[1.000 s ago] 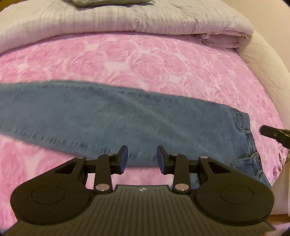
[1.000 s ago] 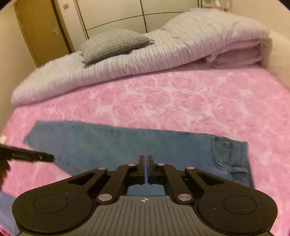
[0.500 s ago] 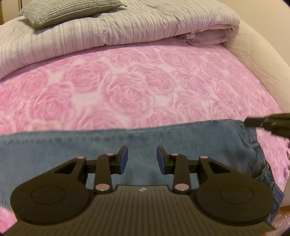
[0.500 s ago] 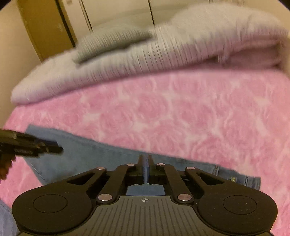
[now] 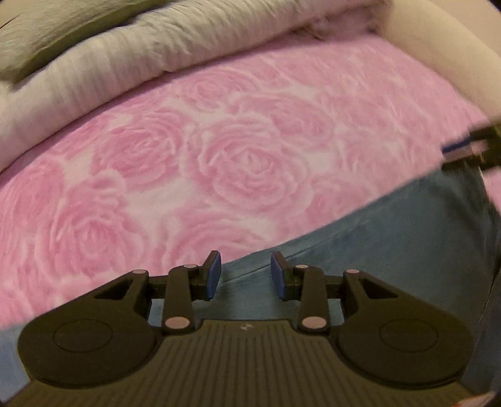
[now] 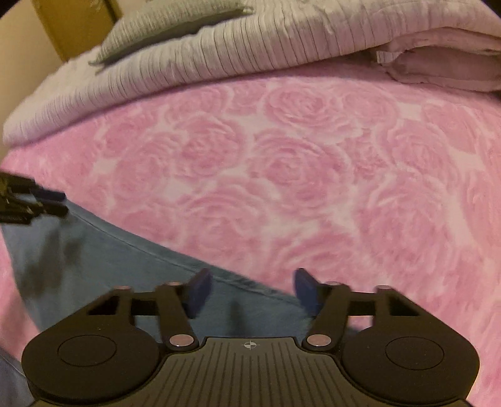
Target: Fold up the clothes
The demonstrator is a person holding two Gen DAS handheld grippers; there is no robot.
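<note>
One jeans (image 5: 391,238), two grippers (image 5: 245,275) (image 6: 250,292), one pillow (image 6: 169,23)

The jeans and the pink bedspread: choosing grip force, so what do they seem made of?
The jeans look like matte blue denim, with a stitched seam along the edge. The pink bedspread looks like soft plush fleece, going by its raised rose pattern; motion blur leaves this uncertain.

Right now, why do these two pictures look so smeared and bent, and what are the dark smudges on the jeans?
Left wrist view: motion blur smears the bedding and the right gripper; the fisheye bows the pink blanket. Right wrist view: sharper, and the dark smudges on the jeans look like soft shadows, probably cast by the left gripper.
</note>
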